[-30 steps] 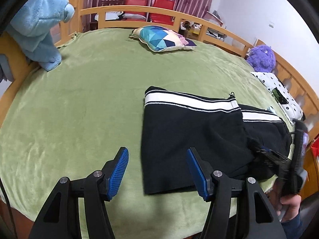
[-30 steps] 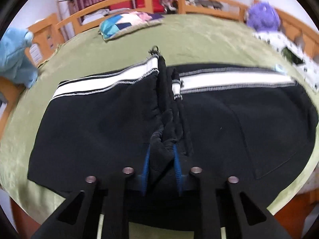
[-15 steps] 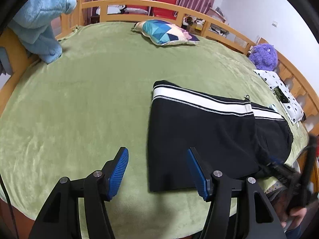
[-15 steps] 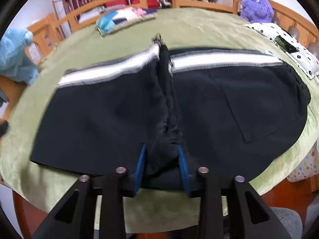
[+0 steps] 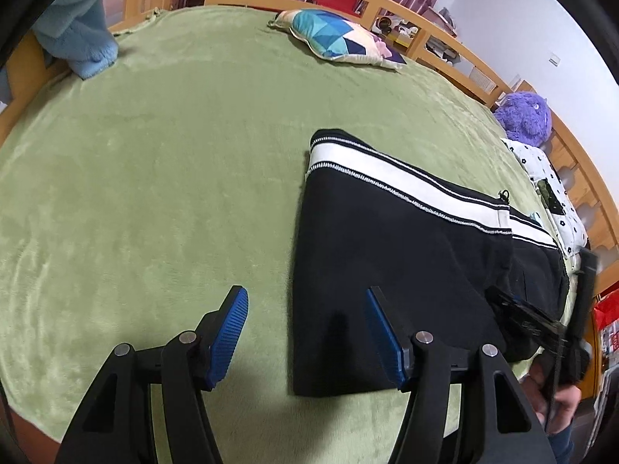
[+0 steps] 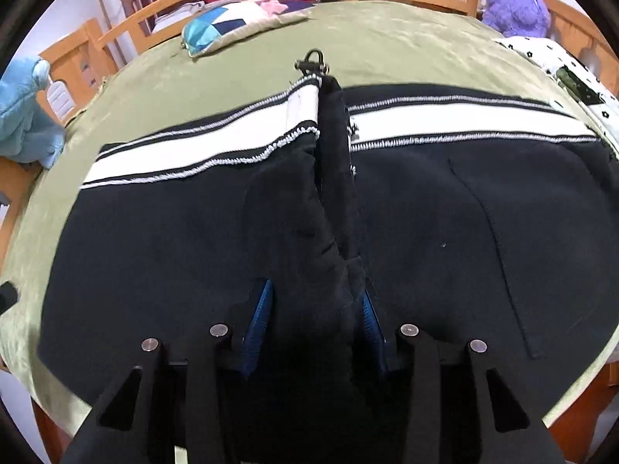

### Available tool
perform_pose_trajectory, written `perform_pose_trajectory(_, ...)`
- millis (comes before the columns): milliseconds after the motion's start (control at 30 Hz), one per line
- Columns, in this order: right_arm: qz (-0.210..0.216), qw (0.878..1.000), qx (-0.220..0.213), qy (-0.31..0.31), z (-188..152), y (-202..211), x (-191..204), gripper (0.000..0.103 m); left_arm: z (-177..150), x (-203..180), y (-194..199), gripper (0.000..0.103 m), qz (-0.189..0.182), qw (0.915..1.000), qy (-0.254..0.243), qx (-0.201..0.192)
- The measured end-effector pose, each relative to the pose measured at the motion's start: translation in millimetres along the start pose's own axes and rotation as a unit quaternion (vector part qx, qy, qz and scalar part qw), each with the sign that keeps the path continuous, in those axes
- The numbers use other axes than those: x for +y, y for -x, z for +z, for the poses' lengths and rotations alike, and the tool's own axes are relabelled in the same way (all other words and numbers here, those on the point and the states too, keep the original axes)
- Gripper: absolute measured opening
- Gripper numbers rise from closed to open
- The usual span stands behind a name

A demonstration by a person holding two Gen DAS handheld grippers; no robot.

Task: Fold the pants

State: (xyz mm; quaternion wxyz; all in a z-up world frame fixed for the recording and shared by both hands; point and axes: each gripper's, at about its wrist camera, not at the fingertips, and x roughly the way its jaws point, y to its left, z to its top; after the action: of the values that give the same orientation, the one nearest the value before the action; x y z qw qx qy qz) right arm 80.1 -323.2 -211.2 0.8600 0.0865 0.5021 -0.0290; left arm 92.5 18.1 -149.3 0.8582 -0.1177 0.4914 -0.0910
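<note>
Pinching a bunched fold of the black pants point(image 6: 387, 212) in my right gripper point(image 6: 315, 326); they spread both sides of it. Left gripper point(image 5: 305, 332) spread wide, holding nothing, pants edge between its fingers.

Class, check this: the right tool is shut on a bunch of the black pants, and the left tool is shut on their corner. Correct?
Not quite. The left tool is open and holds nothing, as the left wrist view shows. The right tool is indeed shut on the black pants.
</note>
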Motion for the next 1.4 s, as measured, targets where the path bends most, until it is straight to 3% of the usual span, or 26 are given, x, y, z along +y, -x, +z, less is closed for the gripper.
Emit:
perform_pose_trajectory(233,0.014,0.995,-0.052,-0.083,4,69,-63,0.044,10,-6,-29,0.06,-0.001,0.9998,-0.007,0.018)
perform_pose_trajectory(333,-0.048,0.991,-0.09,-0.091,8,99,-107,0.046,19,-11,-38,0.06,-0.011,0.9997,-0.008,0.018)
perform_pose_trajectory(367,-0.068,0.988,-0.1,-0.095,10,107,-123,0.049,21,-12,-42,0.06,-0.013,0.9997,-0.011,0.018)
perform_pose_trajectory(433,-0.084,0.986,-0.094,-0.111,13,112,-163,0.07,27,-17,-49,0.059,-0.019,0.9995,-0.018,0.019)
perform_pose_trajectory(633,-0.095,0.973,-0.053,-0.203,1,81,-266,0.071,41,-23,-73,0.059,-0.03,0.9984,-0.034,0.033)
perform_pose_trajectory(767,-0.054,0.965,-0.041,-0.253,-10,48,-308,0.071,49,-23,-92,0.059,-0.034,0.9975,-0.039,0.049)
perform_pose_trajectory(900,0.001,0.956,-0.07,-0.286,-14,21,-331,0.071,58,-17,-105,0.059,-0.063,0.9963,-0.019,0.055)
perform_pose_trajectory(1000,0.024,0.947,-0.106,-0.302,-5,7,-344,0.072,64,-14,-113,0.059,-0.082,0.9948,-0.011,0.058)
perform_pose_trajectory(1100,0.026,0.945,-0.11,-0.306,10,-7,-345,0.077,70,-15,-120,0.06,-0.098,0.9934,-0.005,0.059)
perform_pose_trajectory(1133,0.016,0.947,-0.105,-0.303,16,-9,-343,0.071,71,-16,-121,0.058,-0.099,0.9933,-0.002,0.06)
perform_pose_trajectory(1167,0.003,0.95,-0.102,-0.296,20,-9,-338,0.062,73,-19,-122,0.049,-0.099,0.9932,-0.002,0.061)
perform_pose_trajectory(1200,0.01,0.952,-0.1,-0.29,20,-7,-332,0.039,74,-22,-121,0.026,-0.103,0.9927,-0.006,0.063)
perform_pose_trajectory(1233,0.026,0.951,-0.101,-0.291,23,-2,-328,0.021,75,-23,-118,0.015,-0.107,0.9925,-0.006,0.059)
perform_pose_trajectory(1267,0.023,0.951,-0.114,-0.287,26,11,-318,0.02,76,-25,-111,0.01,-0.11,0.9926,-0.009,0.049)
perform_pose_trajectory(1400,-0.032,0.96,-0.162,-0.226,50,64,-264,0.017,85,-38,-67,0.009,-0.134,0.9903,-0.032,0.015)
